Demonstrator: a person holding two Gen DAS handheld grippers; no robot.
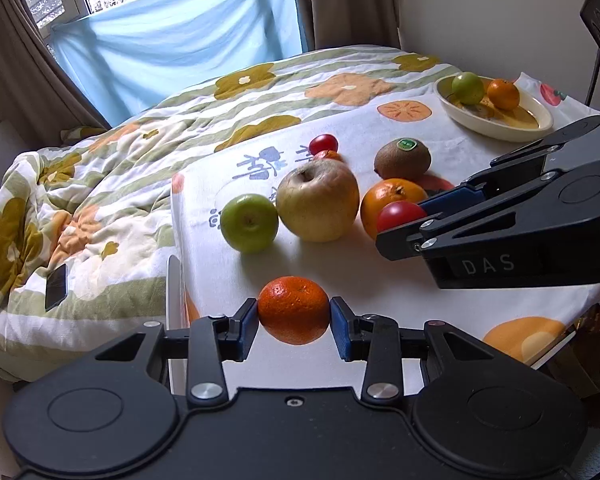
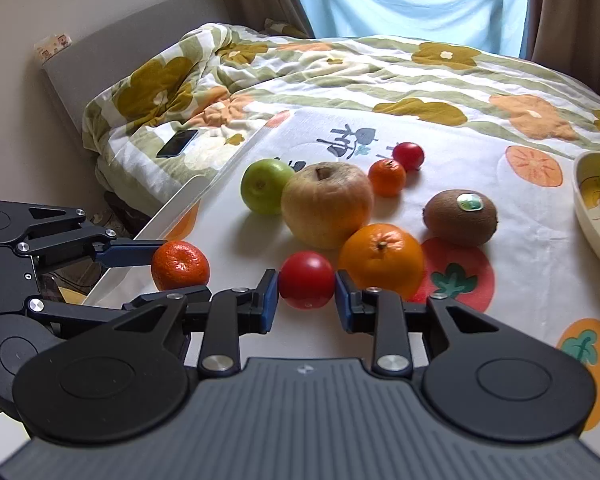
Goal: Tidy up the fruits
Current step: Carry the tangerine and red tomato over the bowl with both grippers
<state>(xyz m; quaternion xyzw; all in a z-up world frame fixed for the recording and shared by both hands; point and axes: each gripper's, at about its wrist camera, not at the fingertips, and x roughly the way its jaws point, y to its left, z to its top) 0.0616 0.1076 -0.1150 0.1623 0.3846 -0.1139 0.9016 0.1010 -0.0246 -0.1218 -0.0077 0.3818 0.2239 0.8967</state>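
Note:
My left gripper is shut on a small mandarin, just above the cloth-covered table; it also shows in the right wrist view. My right gripper is shut on a red tomato, next to a large orange. On the table lie a big yellowish apple, a green apple, a kiwi, a small mandarin and a second tomato. A cream dish at the far right holds a green apple and a mandarin.
The table's white cloth has fruit prints. A bed with a flowered quilt lies behind and left of the table, with a phone on it. The table's left edge drops off beside the bed.

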